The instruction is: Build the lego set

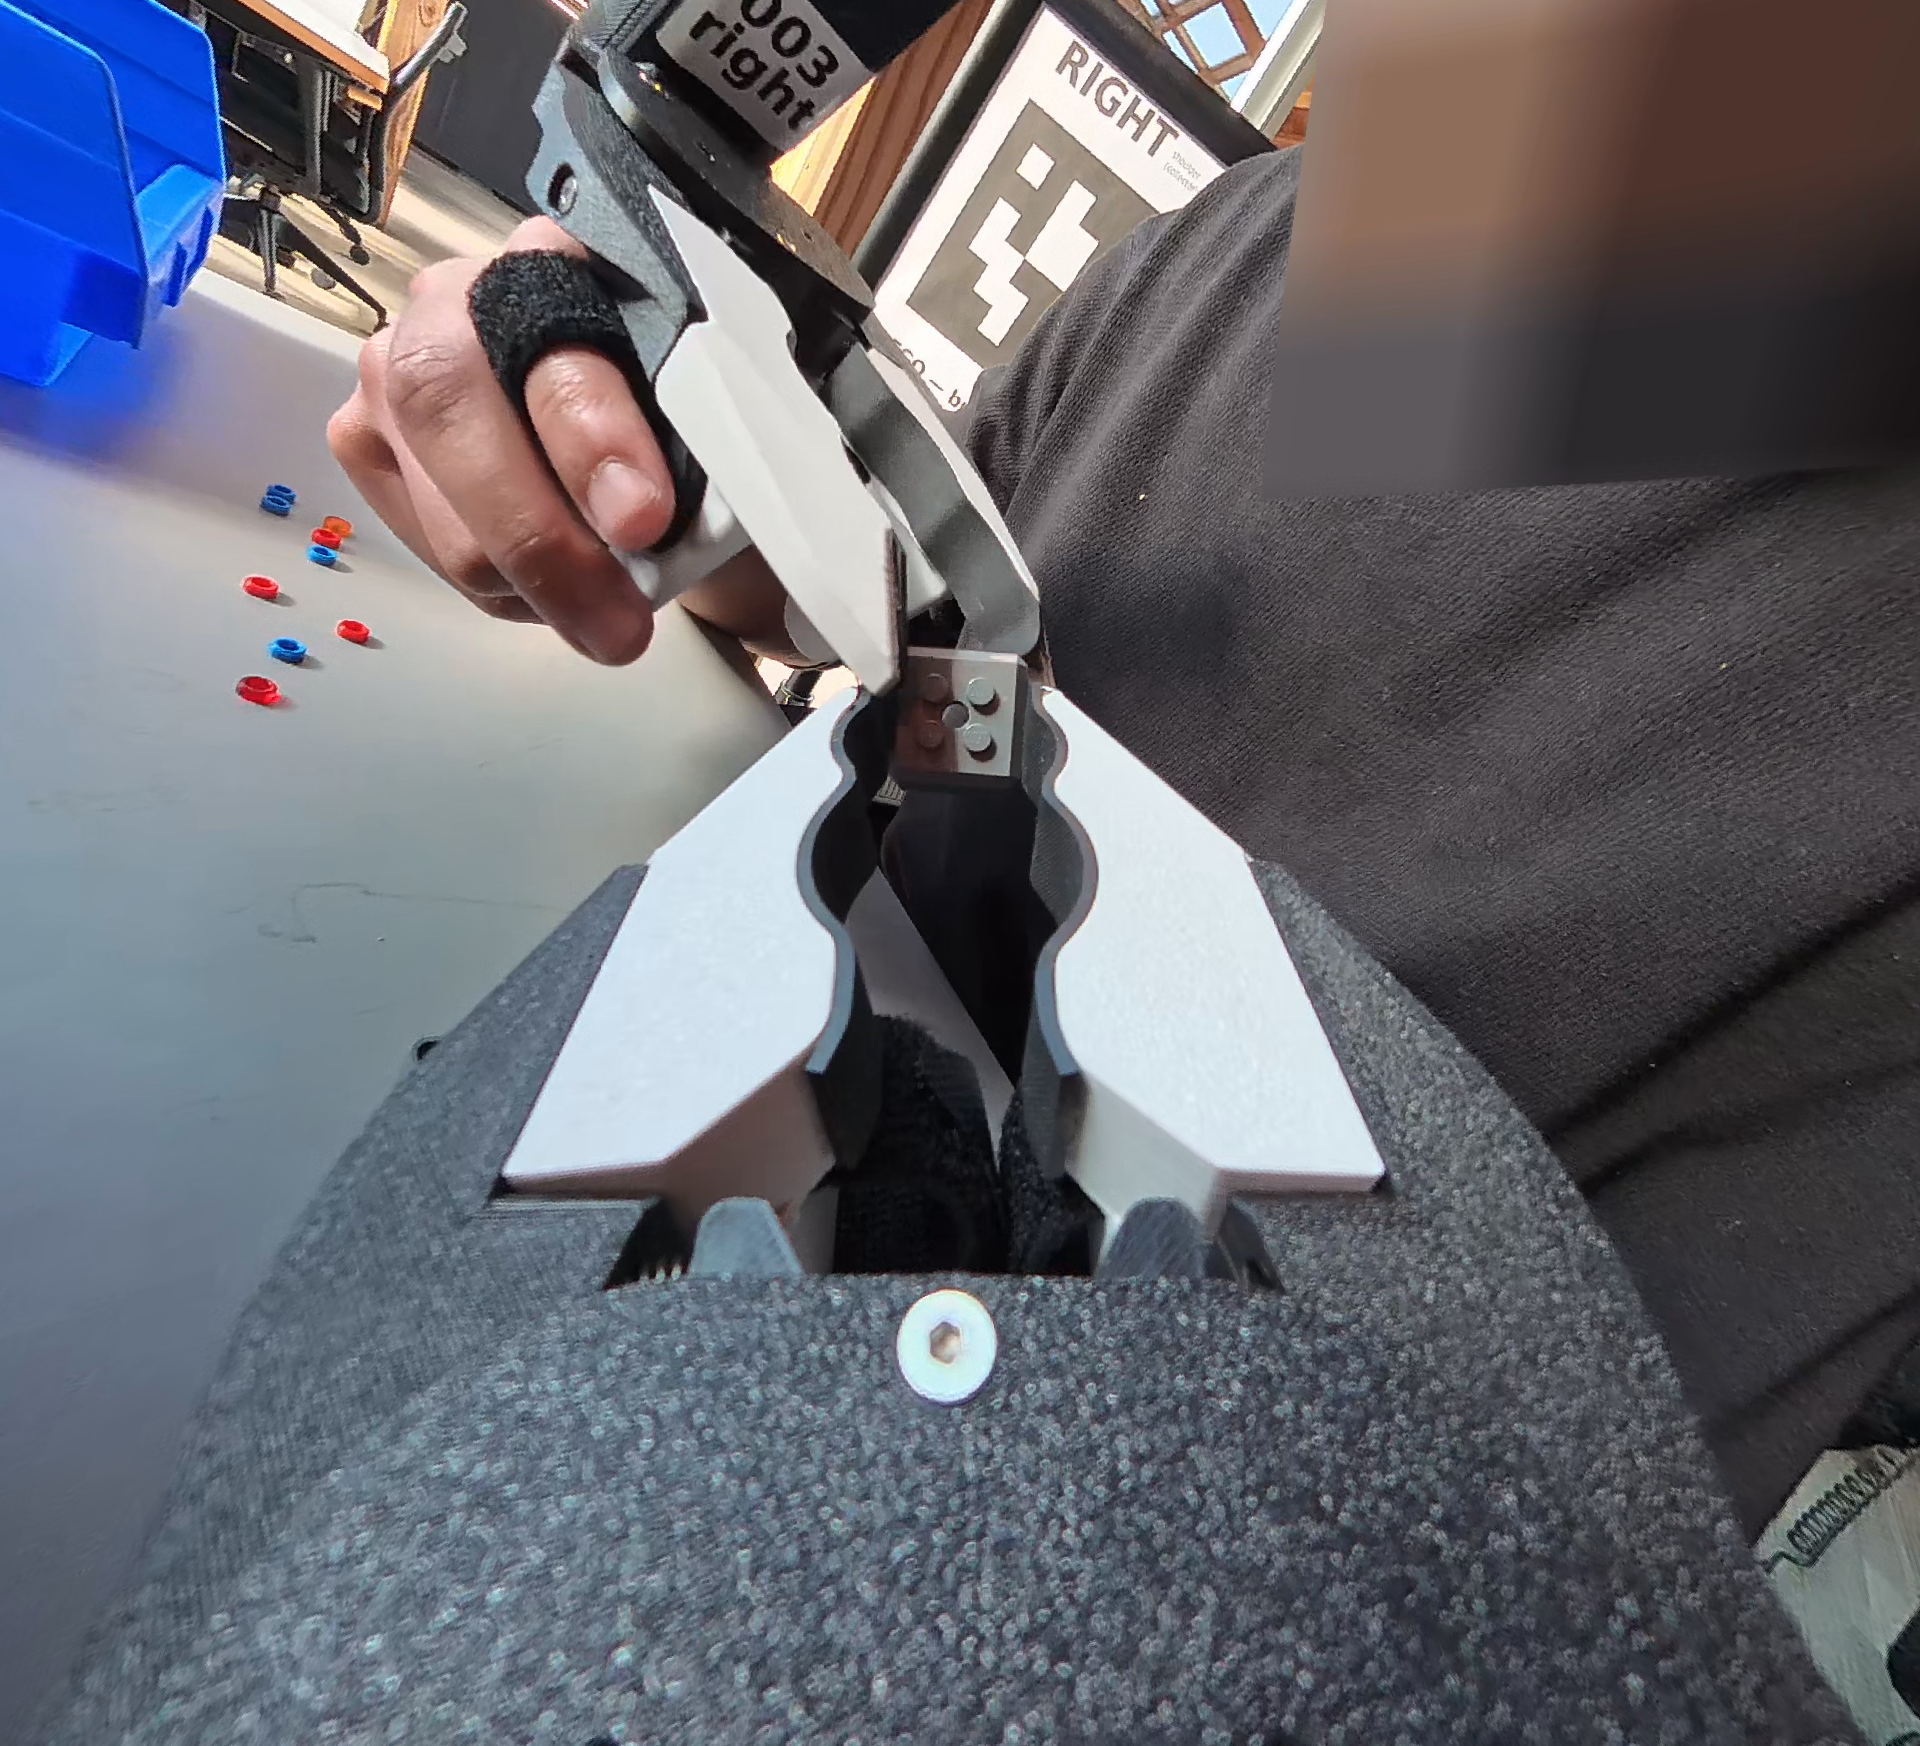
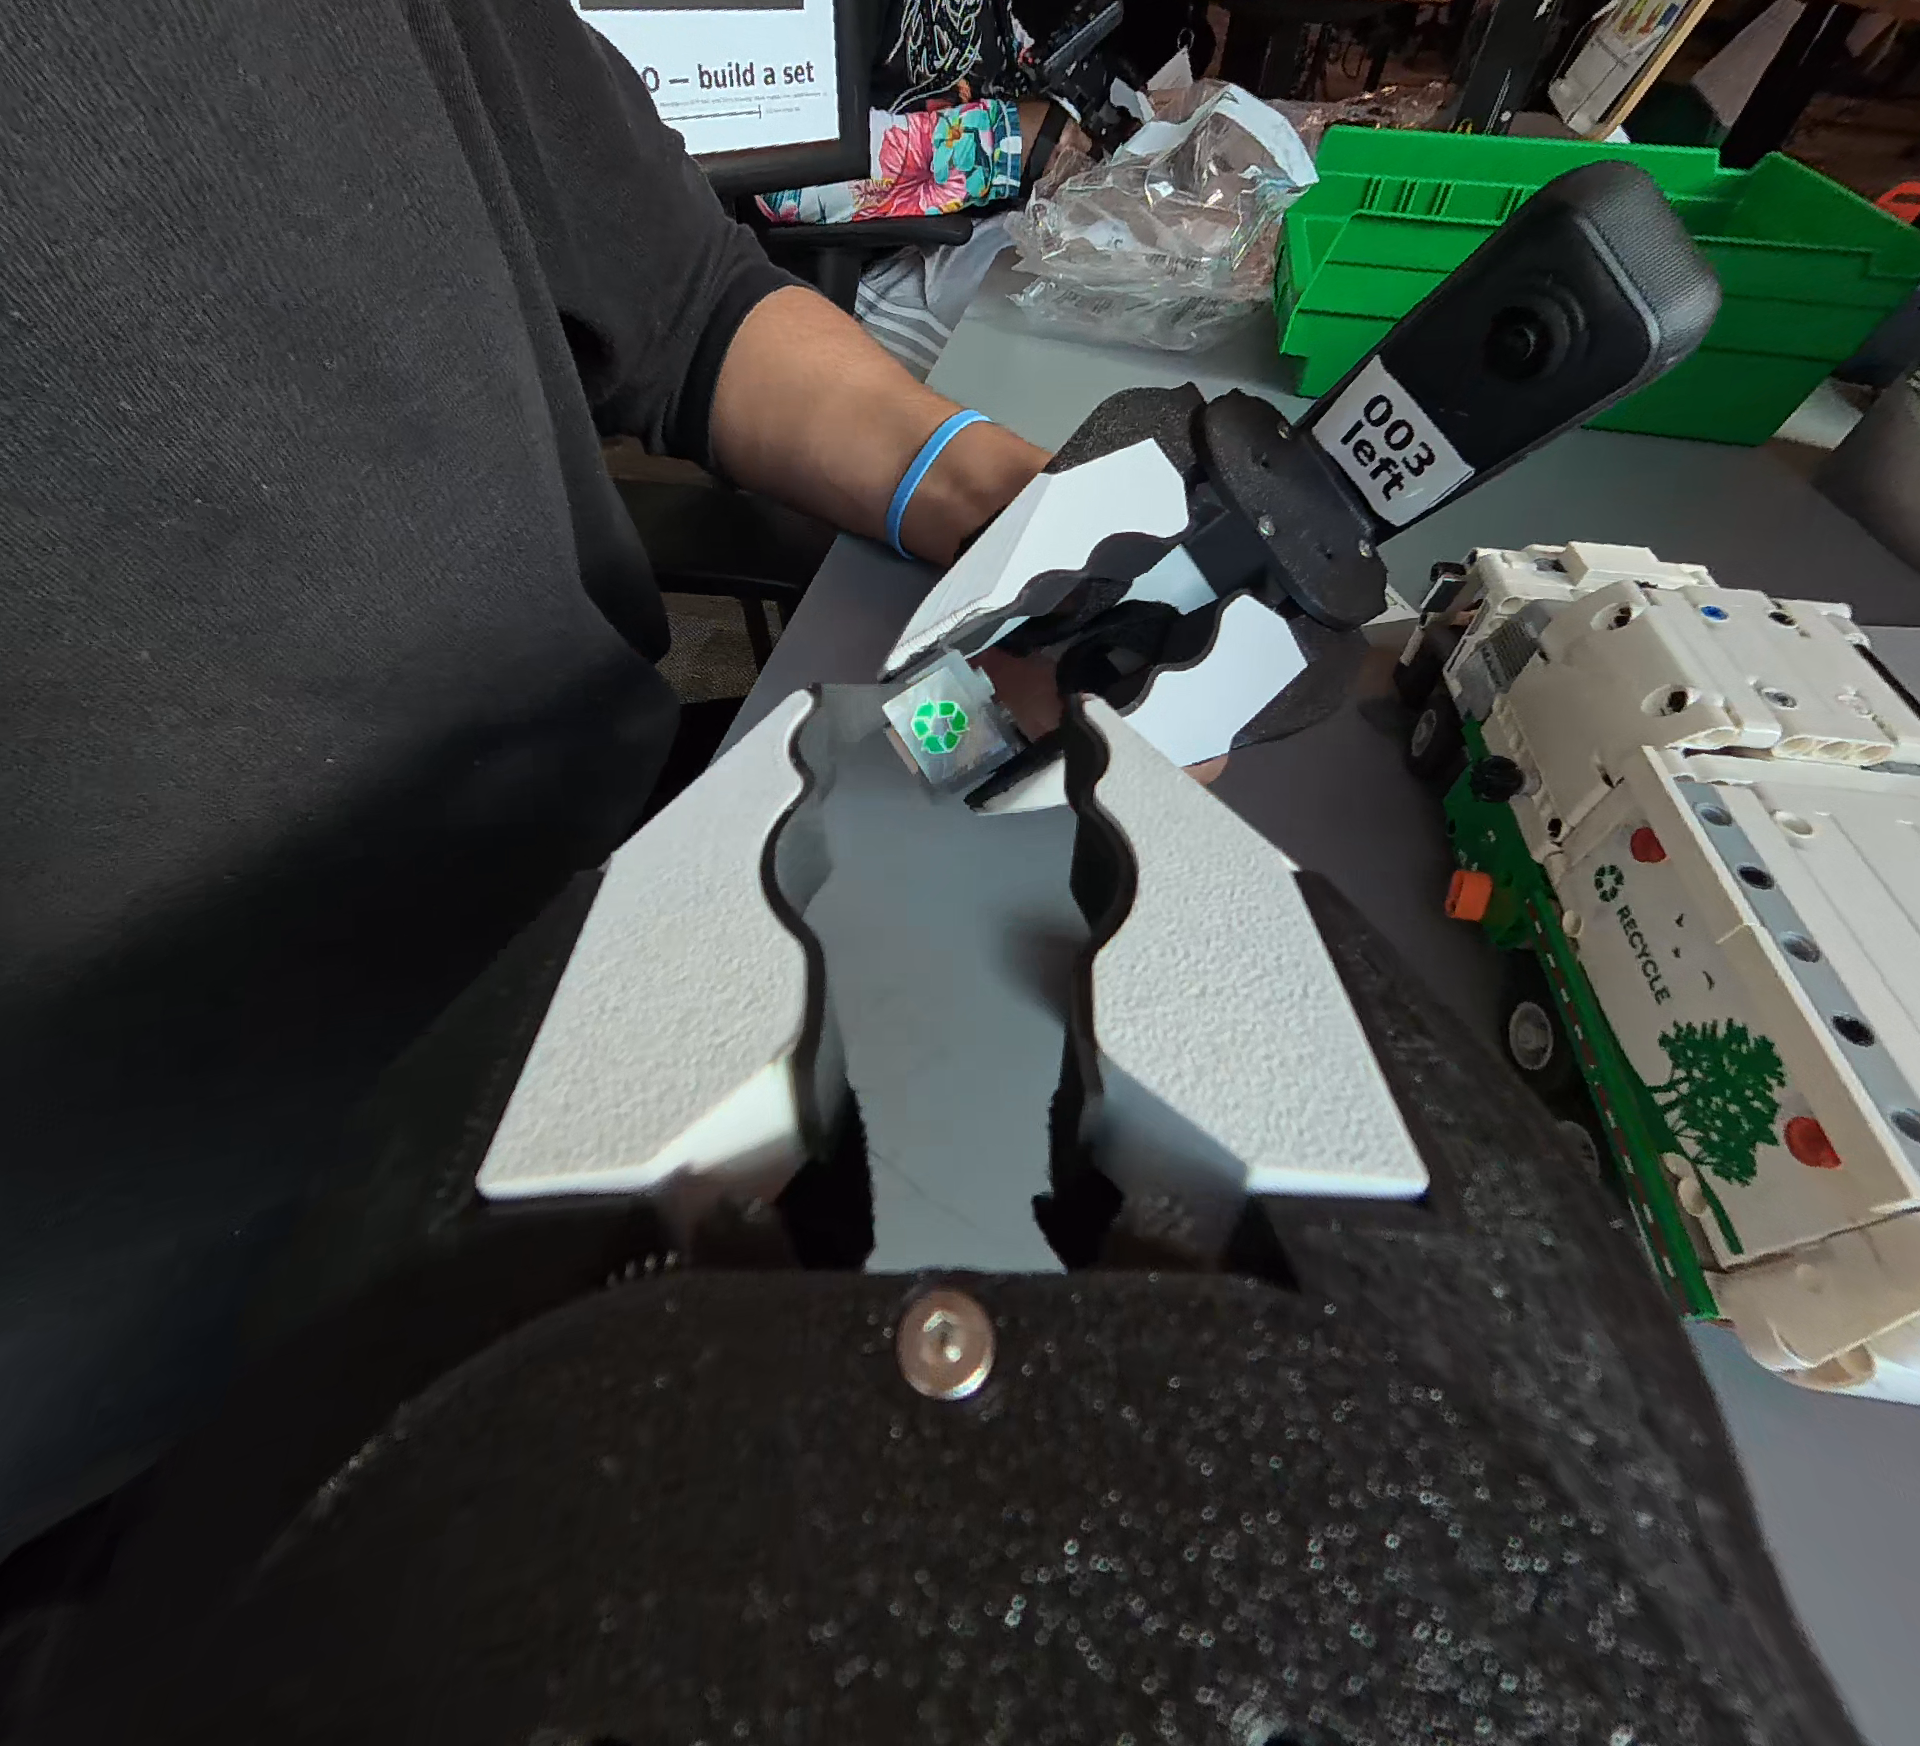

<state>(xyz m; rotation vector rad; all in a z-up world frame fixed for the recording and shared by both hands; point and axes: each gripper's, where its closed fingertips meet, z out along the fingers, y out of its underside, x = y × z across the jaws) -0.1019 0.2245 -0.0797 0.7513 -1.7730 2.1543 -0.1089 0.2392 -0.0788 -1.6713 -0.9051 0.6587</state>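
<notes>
From the left wrist view, the left tool [image 1: 951, 720] was closed on a small square grey plate [image 1: 958, 728], pinched by its edges right at the fingertips and held in the air over the counter [image 1: 312, 865] edge. The plate's studded face looked back toward this camera; being square, it had no long axis to speak of. The right tool [image 1: 940, 647] came down from above and to the left, its tips touching or just beside the plate's upper edge; whether it gripped anything could not be told here. Loose red and blue round studs [image 1: 291, 595] lay well apart on the counter, near a blue bin [image 1: 94, 169].

From the right wrist view, the same small piece [image 2: 940, 728] sat just beyond the right tool [image 2: 945, 709], whose fingers stood apart with nothing between them. The piece turned a face with a green recycling symbol toward this camera, so its studs pointed away, toward the left tool [image 2: 951, 720] holding it. The white-and-green recycling truck [image 2: 1683, 917] lay on its side on the counter, off to the right, its long axis running away from the camera. The right tool was the nearer to the truck. A green bin [image 2: 1558, 273] stood behind.
</notes>
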